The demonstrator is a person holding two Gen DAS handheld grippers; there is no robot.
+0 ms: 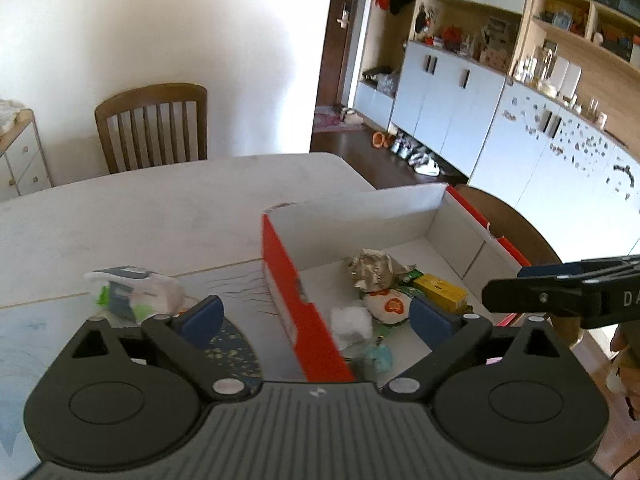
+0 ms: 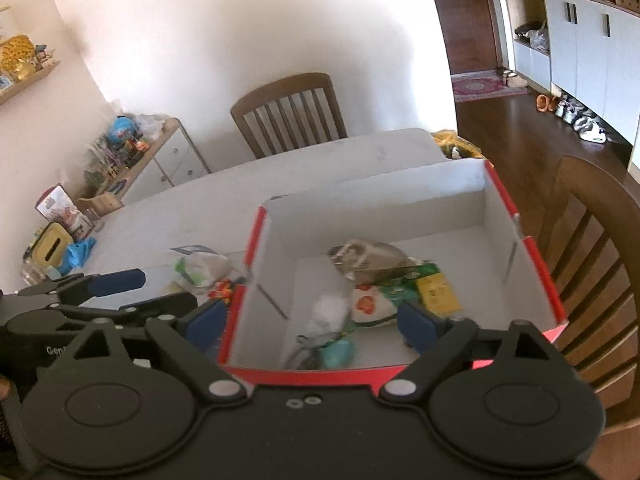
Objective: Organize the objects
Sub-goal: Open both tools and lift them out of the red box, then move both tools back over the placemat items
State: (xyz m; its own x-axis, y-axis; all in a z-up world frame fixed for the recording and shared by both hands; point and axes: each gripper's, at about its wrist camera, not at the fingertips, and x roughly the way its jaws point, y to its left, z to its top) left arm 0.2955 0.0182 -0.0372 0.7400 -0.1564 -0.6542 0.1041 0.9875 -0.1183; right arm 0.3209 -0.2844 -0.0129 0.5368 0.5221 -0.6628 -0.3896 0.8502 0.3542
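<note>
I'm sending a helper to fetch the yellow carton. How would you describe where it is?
Find the red-sided cardboard box with white inner walls on the table. Among the wrappers inside, the yellow carton lies nearest the box's right wall, against a green packet. It is the only solid yellow, hard-edged rectangular item there.

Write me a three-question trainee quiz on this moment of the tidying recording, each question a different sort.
1. True or false: the left gripper holds an item between its fingers.
2. Where does the yellow rectangular packet lie? A) on the bare table B) inside the red-sided cardboard box C) on the wooden chair
3. Fill in: the white-and-green plastic pouch lies ____ the box, on the table.

Key
1. False; both it and the right gripper are open and empty.
2. B, beside the crumpled silver foil wrapper.
3. Outside, to the box's left.
</note>
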